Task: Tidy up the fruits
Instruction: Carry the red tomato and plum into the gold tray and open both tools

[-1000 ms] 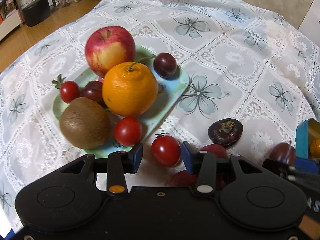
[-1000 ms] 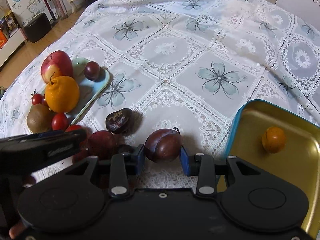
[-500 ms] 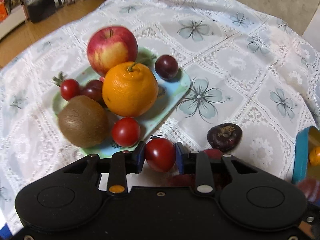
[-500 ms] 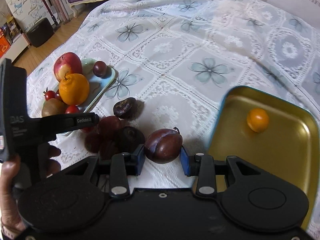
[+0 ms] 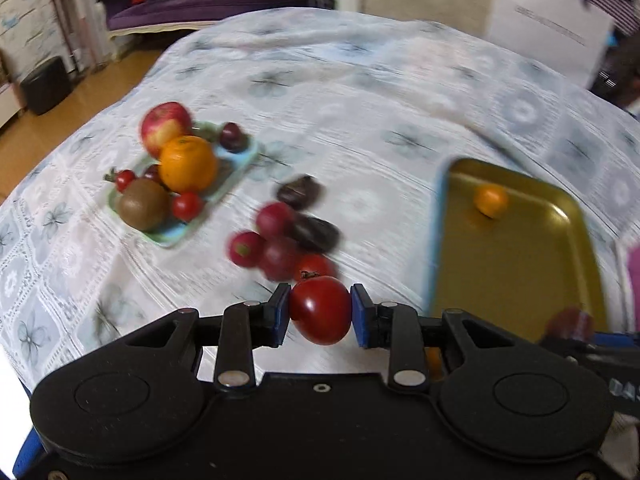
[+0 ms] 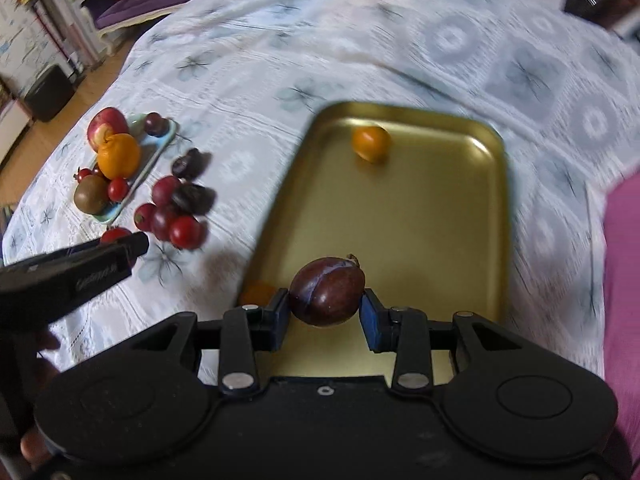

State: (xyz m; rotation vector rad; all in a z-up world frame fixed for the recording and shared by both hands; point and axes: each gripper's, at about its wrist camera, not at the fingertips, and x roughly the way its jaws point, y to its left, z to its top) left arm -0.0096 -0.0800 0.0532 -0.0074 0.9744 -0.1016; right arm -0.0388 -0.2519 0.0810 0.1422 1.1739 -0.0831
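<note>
Both grippers have come up off the table since a second ago, and each has a fruit with it now: the left gripper [image 5: 320, 309], which was spread around the red tomato [image 5: 320, 308] back then, is pinching it between its blue pads at the bottom centre of the left wrist view, above the lace tablecloth [image 5: 360, 92]. The right gripper [image 6: 325, 312] keeps its squeeze on the dark plum [image 6: 327, 291], low in the middle of its own frame and now over the near end of the gold tray [image 6: 460, 216], where before it was over the cloth. A small orange fruit [image 6: 370, 143] sits at the far end of that tray, top centre of it. Off to the left of the frame there's the pale green plate [image 6: 162, 148] with the apple [image 6: 106, 126], the orange [image 6: 119, 156], the kiwi [image 6: 91, 199] and a few small red and dark ones. Between plate and tray lies a loose cluster of plums and tomatoes [image 6: 176, 208] on the cloth. Everything's pretty motion-blurred, so I can't count that pile reliably. The left gripper's tip also pokes in at the left edge of the right view.
</note>
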